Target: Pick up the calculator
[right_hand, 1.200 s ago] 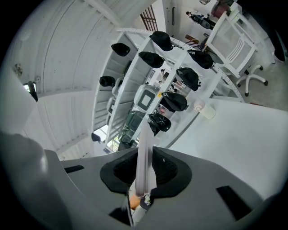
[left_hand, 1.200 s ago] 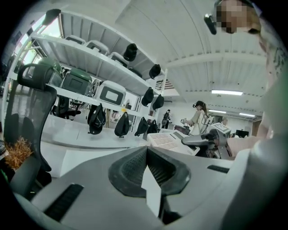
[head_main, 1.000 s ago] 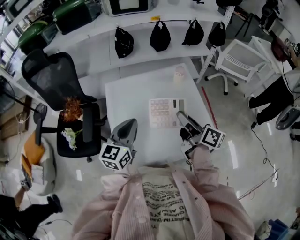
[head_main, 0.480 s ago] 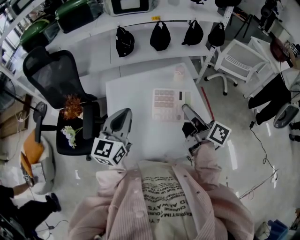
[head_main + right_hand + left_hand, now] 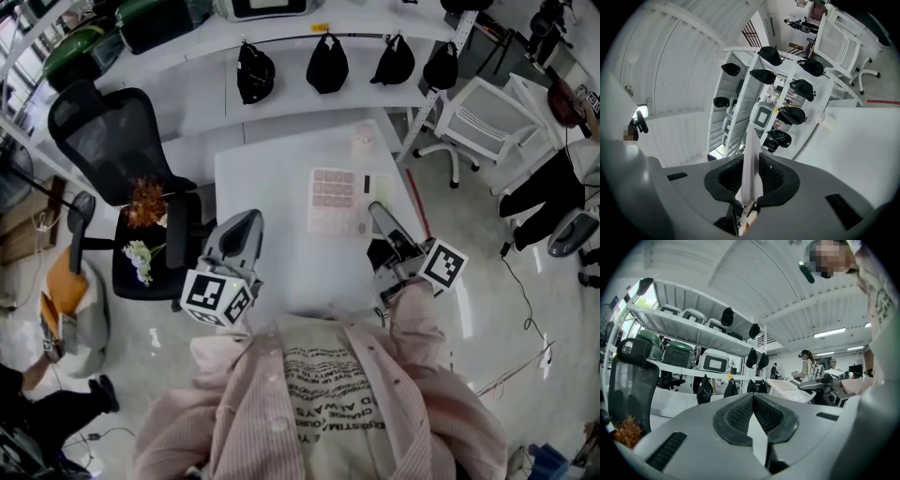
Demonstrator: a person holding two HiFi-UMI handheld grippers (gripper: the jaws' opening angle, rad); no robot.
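The calculator (image 5: 337, 201), a pale slab with pinkish keys, hangs above the white table (image 5: 281, 258). My right gripper (image 5: 379, 212) is shut on its right edge. In the right gripper view the calculator (image 5: 751, 154) shows edge-on as a thin white slab pinched between the dark pads of the right gripper (image 5: 752, 174). My left gripper (image 5: 247, 221) hovers at the table's left side, shut, with nothing in it; its pads (image 5: 740, 412) meet at the tips. From the left gripper view the calculator (image 5: 791, 390) is seen held out level at the right.
A small pale cup (image 5: 362, 143) stands at the table's far edge. A black office chair (image 5: 112, 155) with flowers (image 5: 142, 211) on its seat is at the left. A white chair (image 5: 487, 117) and a person's legs (image 5: 539, 192) are at the right. A shelf with black bags (image 5: 328, 66) stands behind.
Both grippers have risen a little. The calculator has come up off the table with the right gripper and now shows slightly farther away in the head view.
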